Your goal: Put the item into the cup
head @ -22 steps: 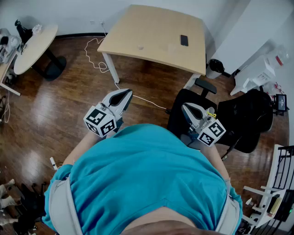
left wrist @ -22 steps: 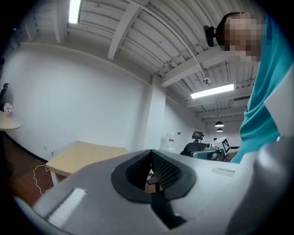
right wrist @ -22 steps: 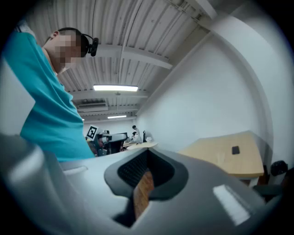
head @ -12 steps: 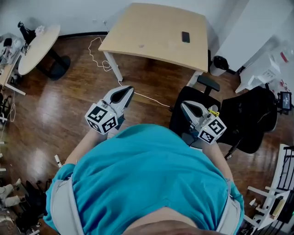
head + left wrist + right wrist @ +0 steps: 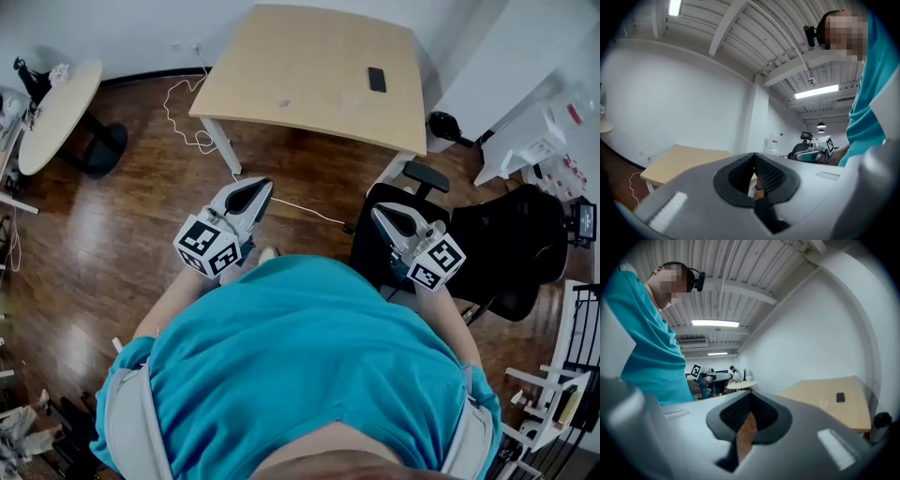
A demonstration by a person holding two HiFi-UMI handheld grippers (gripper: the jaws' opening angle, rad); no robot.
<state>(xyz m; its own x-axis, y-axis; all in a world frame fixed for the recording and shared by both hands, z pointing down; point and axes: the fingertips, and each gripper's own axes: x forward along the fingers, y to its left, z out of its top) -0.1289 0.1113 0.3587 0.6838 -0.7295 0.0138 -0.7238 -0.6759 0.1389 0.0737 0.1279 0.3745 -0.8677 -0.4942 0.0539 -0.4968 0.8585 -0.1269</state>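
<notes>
The light wooden table (image 5: 319, 56) stands a few steps ahead of me. On it lie a black phone (image 5: 377, 81), a small pale object (image 5: 284, 101) and a faint clear shape (image 5: 349, 97), both too small to identify. I hold both grippers at chest height over the wooden floor, well short of the table. My left gripper (image 5: 253, 187) is shut with nothing between its pads (image 5: 761, 171). My right gripper (image 5: 382, 214) also looks shut and empty, its pads (image 5: 736, 411) meeting at the tip. Each gripper view shows the other gripper beside the teal shirt.
A black office chair (image 5: 511, 239) stands at my right, just past the right gripper. A round table (image 5: 52, 103) is at the far left, and a white cable (image 5: 187, 122) trails on the floor by the table leg. White shelving (image 5: 530, 141) stands at the far right.
Both grippers stay shut and hardly move in front of my chest. The head view has swung slightly, so the room shifts a little.
</notes>
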